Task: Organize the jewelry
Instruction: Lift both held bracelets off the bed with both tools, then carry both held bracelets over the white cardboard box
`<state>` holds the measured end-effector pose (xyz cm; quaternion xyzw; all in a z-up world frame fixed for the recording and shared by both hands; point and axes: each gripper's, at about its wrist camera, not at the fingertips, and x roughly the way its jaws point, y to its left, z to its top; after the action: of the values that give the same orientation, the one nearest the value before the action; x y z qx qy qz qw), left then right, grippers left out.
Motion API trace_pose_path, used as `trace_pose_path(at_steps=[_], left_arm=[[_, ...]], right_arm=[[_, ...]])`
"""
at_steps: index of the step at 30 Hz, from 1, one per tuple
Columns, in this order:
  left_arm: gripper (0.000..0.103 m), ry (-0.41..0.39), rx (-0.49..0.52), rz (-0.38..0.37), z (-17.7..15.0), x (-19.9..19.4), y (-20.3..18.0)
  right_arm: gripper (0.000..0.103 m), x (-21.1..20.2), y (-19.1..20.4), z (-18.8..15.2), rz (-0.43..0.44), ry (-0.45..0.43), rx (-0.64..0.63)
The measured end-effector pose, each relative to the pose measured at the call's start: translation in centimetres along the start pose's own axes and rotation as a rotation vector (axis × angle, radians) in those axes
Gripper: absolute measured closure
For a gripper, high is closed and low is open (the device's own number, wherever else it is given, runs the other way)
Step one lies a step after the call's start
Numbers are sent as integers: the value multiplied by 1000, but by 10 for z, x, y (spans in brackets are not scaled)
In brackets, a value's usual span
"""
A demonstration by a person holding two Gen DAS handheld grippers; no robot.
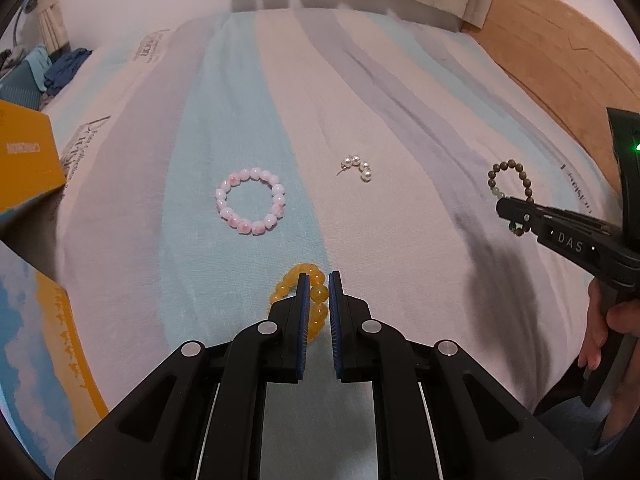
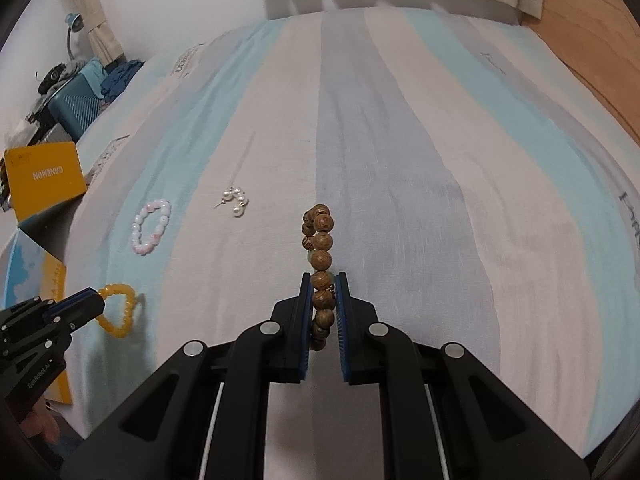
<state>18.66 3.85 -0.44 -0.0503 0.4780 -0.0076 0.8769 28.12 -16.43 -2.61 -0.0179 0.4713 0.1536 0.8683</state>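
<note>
Over the striped bed [image 1: 400, 120], the left gripper [image 1: 318, 280] clamps an amber bead bracelet [image 1: 316, 292] while the right gripper [image 2: 324, 280] pinches a wooden bead bracelet [image 2: 322, 240].

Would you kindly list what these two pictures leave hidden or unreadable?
- Left wrist view: the near beads of the yellow bead bracelet lie behind the left gripper fingers.
- Left wrist view: part of the brown wooden bead bracelet is covered by the right gripper.
- Both views: the grey lettering printed on the striped bedsheet is too warped to read.
- Right wrist view: the orange cardboard box is partly hidden by the bed's edge.
</note>
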Motion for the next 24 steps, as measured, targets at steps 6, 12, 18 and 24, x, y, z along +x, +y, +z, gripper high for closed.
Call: trace_pose_path(at_steps=[6, 12, 18, 24], left_arm=[[95, 0, -10, -16, 0, -16, 1], [95, -22, -6, -14, -1, -43, -2], [95, -31, -7, -6, -6, -69, -2], [95, -38, -14, 14, -12, -93, 6]], right_arm=[[93, -23, 6, 0, 9, -1, 16], [93, -48, 16, 0, 10, -12, 6], [93, -64, 29, -5, 20, 12, -14], [93, -83, 51, -15, 25, 13, -52]])
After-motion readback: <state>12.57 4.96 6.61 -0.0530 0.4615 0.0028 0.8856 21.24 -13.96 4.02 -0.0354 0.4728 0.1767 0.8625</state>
